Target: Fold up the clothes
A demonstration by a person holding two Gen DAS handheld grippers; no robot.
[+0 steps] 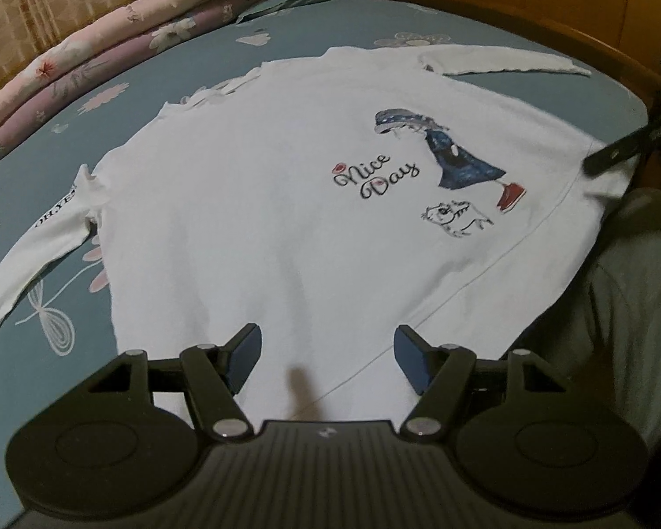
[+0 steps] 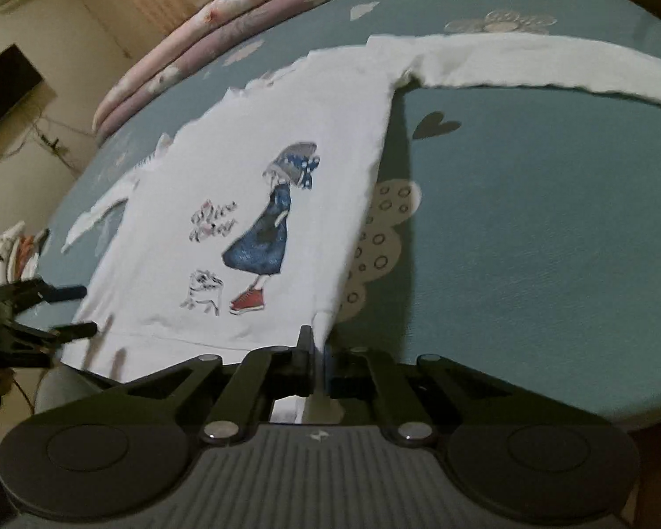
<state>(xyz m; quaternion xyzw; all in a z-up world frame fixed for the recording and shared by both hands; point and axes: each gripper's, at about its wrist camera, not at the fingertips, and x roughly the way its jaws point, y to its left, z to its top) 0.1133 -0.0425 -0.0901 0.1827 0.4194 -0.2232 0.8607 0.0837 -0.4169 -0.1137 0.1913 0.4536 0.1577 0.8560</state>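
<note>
Shirt [image 1: 260, 203] lies spread on bed [image 2: 529, 220], right gripper [image 2: 316, 352] jaws clamped on its hem corner for folding, left gripper [image 1: 328, 344] jaws apart above.

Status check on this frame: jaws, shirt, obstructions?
Left gripper open above hem. Right gripper shut on white shirt corner. Shirt flat on bed, unfolded. Nothing blocking.

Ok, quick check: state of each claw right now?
Left claw: open, holding nothing, over the hem of the white sweatshirt.
Right claw: shut on the sweatshirt's hem corner.
</note>
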